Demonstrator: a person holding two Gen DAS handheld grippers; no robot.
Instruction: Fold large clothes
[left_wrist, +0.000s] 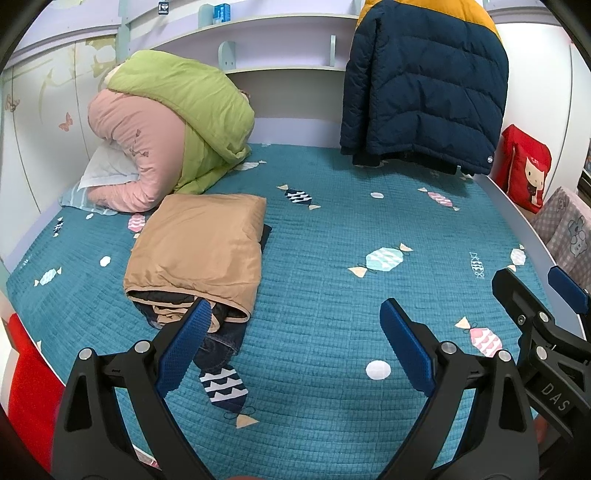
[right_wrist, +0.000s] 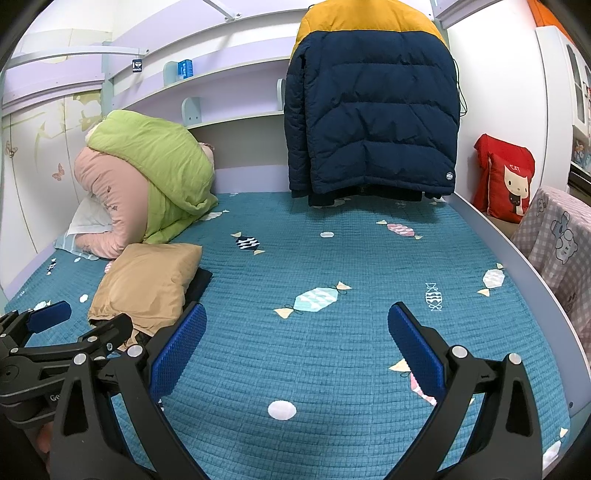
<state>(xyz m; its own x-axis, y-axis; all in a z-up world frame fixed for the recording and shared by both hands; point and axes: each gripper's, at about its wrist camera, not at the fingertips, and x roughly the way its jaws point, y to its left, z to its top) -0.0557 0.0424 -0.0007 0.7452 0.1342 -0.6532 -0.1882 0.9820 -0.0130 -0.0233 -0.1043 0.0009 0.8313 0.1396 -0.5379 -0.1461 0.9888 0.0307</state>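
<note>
A navy and yellow puffer jacket (left_wrist: 424, 92) hangs at the head of the bed; it also shows in the right wrist view (right_wrist: 373, 107). A folded tan garment (left_wrist: 199, 254) lies on a dark garment at the left of the teal bedspread (left_wrist: 351, 314), also seen in the right wrist view (right_wrist: 147, 284). My left gripper (left_wrist: 291, 339) is open and empty above the bedspread, its left finger near the tan garment's front edge. My right gripper (right_wrist: 295, 343) is open and empty beside it, and shows in the left wrist view (left_wrist: 535, 288).
A green and pink quilt (left_wrist: 173, 125) is piled on a pillow at the back left. A red cushion (right_wrist: 506, 177) and a checked cloth (right_wrist: 557, 240) stand past the bed's right edge. A curved shelf (right_wrist: 229, 77) runs above the headboard.
</note>
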